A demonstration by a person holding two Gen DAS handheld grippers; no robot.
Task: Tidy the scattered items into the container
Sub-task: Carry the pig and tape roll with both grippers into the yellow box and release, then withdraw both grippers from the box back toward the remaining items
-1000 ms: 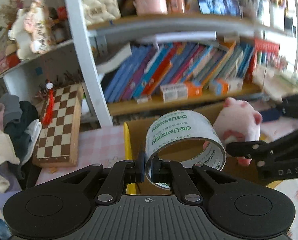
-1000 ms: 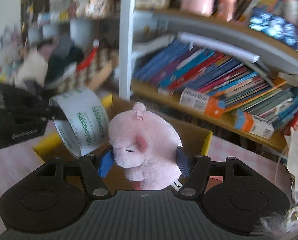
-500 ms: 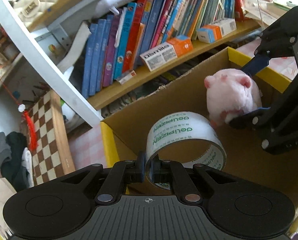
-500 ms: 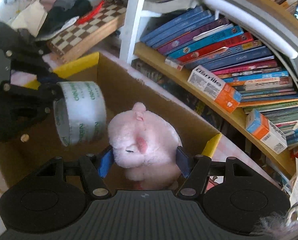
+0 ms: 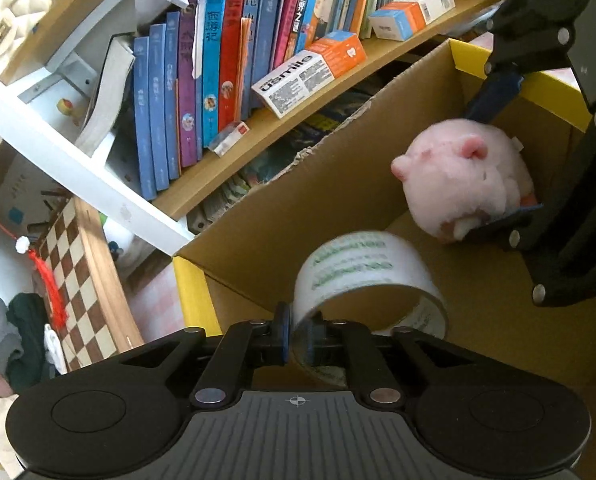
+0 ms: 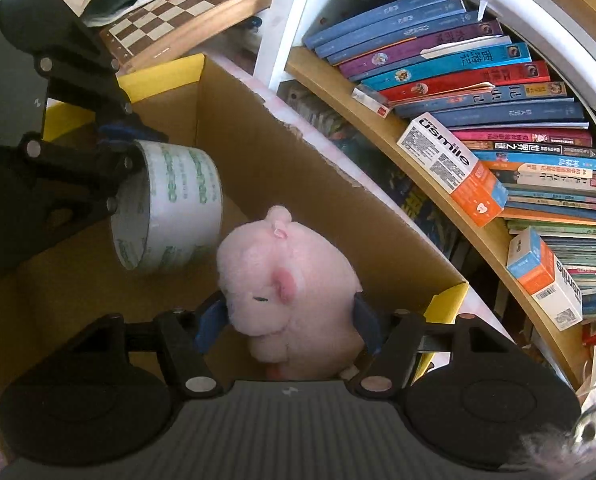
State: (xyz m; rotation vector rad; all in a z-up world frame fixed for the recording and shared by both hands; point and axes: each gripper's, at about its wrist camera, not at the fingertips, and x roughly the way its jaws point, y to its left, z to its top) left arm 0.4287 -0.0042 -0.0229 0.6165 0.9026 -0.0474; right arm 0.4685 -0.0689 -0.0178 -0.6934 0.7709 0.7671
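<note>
An open cardboard box with yellow flap edges stands below a bookshelf. My left gripper is shut on the wall of a tape roll with green print. It holds the roll inside the box near the left wall, and the roll looks blurred. My right gripper is shut on a pink plush toy, low inside the box near its right corner. The right wrist view shows the tape roll and left gripper just left of the toy. The left wrist view shows the toy and right gripper at the right.
A wooden bookshelf with a white post holds rows of books and small cartons right behind the box. A folded chessboard with a red tassel leans at the left, beside a pile of clothes.
Both grippers have tipped downward and sunk from above the box rim to inside it, carrying the tape roll and the plush toy. The tape roll now looks blurred.
</note>
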